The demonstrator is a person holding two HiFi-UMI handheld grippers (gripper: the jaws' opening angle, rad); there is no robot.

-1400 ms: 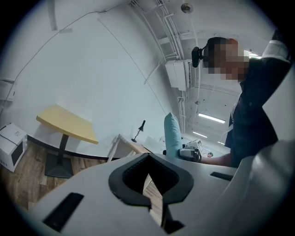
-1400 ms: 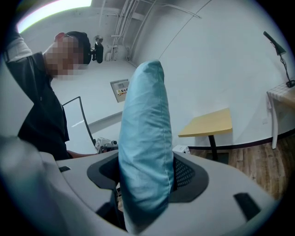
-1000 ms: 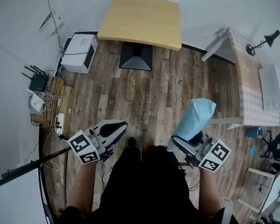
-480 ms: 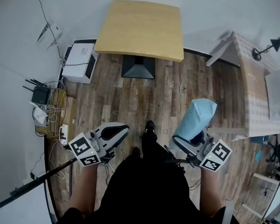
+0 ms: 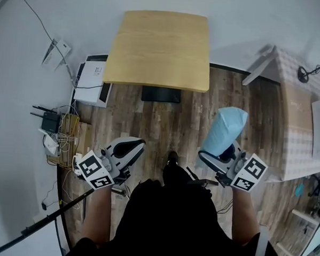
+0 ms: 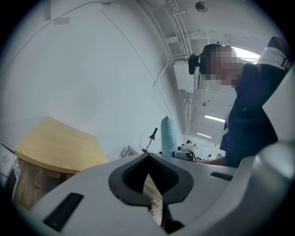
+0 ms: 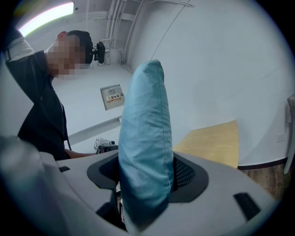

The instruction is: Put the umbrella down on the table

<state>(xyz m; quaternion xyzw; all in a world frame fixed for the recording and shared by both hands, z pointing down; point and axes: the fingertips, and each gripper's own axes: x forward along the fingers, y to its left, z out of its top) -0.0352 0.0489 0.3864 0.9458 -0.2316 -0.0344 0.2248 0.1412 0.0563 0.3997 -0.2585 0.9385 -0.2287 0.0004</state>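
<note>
While the right gripper point(image 5: 218, 153) is clamped on the lower end of the pale blue folded umbrella point(image 5: 224, 130), which rises from its jaws above the wood floor point(image 5: 176, 120), the left gripper point(image 5: 128, 146) carries nothing, its jaws seemingly drawn together. The wooden table point(image 5: 161, 47) stands ahead, its near edge well apart from the umbrella.

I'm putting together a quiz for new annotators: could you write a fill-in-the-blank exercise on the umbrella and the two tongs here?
1. The folded fabric umbrella is light ___ in colour.
2. It is clamped in the tongs on the person's ___ side.
3. The left tongs are shut and hold ___.

Missing words: blue; right; nothing.
</note>
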